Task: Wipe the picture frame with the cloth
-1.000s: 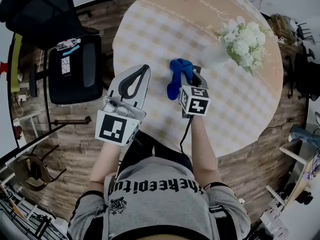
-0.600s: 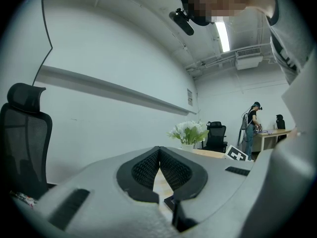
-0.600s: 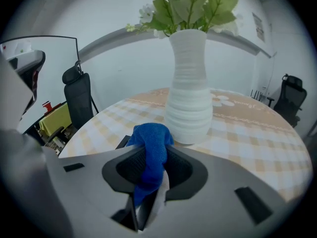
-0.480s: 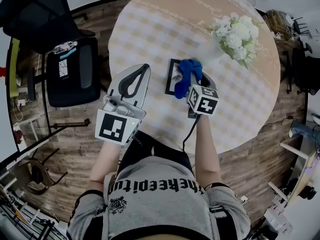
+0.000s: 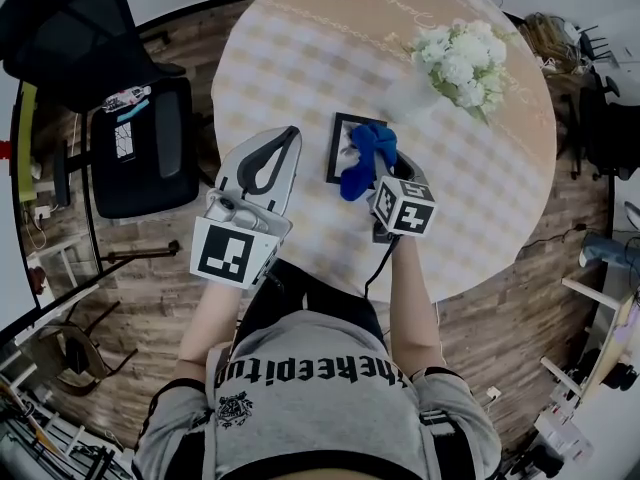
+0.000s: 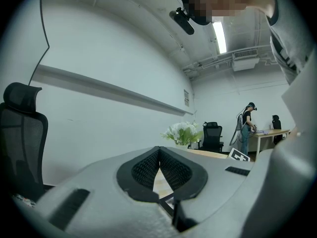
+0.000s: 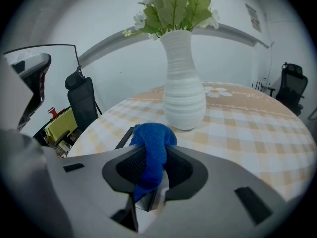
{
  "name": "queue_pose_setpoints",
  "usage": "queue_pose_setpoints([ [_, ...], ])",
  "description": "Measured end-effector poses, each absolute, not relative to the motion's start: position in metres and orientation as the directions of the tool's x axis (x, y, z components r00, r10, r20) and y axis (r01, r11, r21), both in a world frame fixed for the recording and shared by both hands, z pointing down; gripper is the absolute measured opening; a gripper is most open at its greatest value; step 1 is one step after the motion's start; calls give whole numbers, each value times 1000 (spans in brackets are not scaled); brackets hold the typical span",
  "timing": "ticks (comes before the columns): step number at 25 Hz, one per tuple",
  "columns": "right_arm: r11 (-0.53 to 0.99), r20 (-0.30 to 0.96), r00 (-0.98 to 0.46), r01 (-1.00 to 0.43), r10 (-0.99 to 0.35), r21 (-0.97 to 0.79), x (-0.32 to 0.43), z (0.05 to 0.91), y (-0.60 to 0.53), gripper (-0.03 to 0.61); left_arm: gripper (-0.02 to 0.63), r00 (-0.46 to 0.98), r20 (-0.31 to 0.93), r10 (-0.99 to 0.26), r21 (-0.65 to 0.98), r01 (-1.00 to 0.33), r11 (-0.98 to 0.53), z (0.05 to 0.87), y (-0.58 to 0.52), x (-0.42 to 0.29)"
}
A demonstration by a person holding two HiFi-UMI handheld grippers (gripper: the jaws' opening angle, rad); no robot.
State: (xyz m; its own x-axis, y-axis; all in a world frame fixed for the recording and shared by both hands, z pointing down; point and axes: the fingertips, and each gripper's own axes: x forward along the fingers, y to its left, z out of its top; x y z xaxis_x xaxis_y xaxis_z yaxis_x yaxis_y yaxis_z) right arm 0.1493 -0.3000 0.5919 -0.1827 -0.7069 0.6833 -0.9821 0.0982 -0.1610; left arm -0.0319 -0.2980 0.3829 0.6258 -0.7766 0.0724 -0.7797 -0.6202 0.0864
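Surface [image 5: 300, 58]: round, checked covering.
Vase of white flowers [image 5: 455, 63]: well beyond the right jaws.
Picture frame [image 5: 345, 146]: flat, just ahead and left of the right jaws. More of it is bared than a second ago, when the cloth covered it.
Cloth [image 5: 365, 158]: blue, pinched in the right gripper [image 5: 383, 173], draped over the frame's right side. Judged: a wiping pass across the frame is under way.
Left gripper [image 5: 287, 140]: jaws pressed together, empty, left of the frame.

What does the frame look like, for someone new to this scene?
Start at the round checked table. Nearer the person than the flower vase, the frame lies flat, partly under the blue cloth. It is the only dark-rimmed rectangle on the table.
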Motion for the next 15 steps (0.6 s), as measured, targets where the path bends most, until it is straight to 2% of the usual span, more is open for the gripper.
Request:
queue_pose_setpoints([
  [15,132,659,-265,-960,-704,-246,118,595,-282,103,17,622,65,-780,90,-782,-616,380,-286,-40],
])
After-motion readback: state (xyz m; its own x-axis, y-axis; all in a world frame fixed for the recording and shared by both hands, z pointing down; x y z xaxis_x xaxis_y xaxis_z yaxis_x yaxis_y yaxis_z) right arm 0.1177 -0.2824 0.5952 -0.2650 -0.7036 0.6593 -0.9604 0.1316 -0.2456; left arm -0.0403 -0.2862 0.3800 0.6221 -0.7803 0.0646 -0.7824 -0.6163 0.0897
